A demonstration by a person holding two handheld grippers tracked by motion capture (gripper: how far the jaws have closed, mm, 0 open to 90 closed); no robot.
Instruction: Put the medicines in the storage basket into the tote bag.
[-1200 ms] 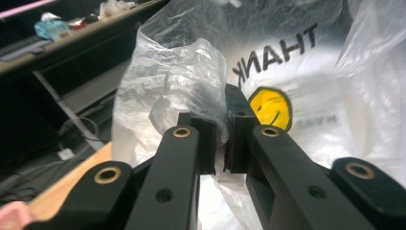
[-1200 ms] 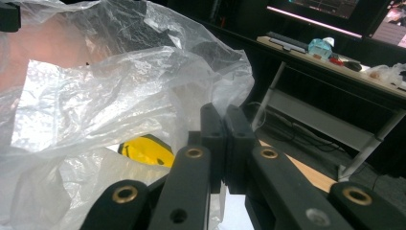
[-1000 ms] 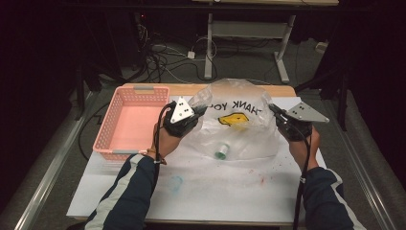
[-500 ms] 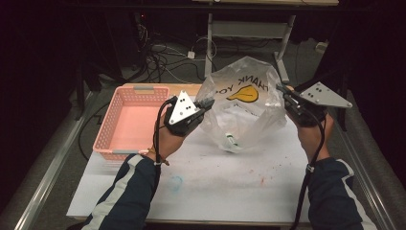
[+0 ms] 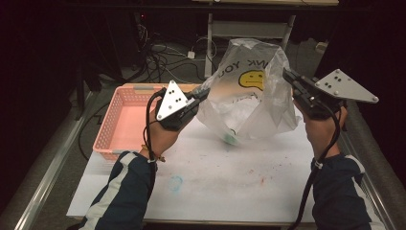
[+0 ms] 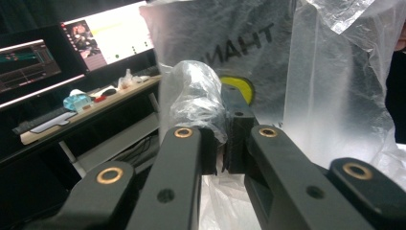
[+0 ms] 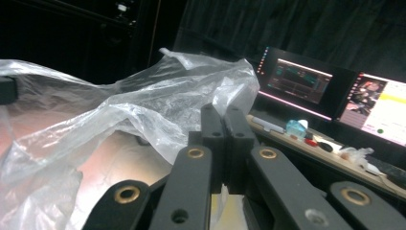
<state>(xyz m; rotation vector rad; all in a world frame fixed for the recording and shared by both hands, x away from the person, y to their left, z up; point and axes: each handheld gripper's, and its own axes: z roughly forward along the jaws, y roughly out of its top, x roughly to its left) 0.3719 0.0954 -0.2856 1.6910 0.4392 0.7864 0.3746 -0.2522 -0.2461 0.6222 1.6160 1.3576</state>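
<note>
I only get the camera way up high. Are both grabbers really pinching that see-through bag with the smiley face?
Observer: Yes. In the left gripper view, the left gripper is shut on a bunched fold of the plastic bag.
Operator: And the other grabber?
Observer: In its own view the right gripper is shut too, with the bag's thin edge pinched between its jaws.
Operator: What's behind the bag?
Observer: A lit monitor above a cluttered shelf.

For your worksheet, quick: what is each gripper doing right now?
Left gripper: shut on the plastic bag.
Right gripper: shut on the plastic bag's other edge.
</note>
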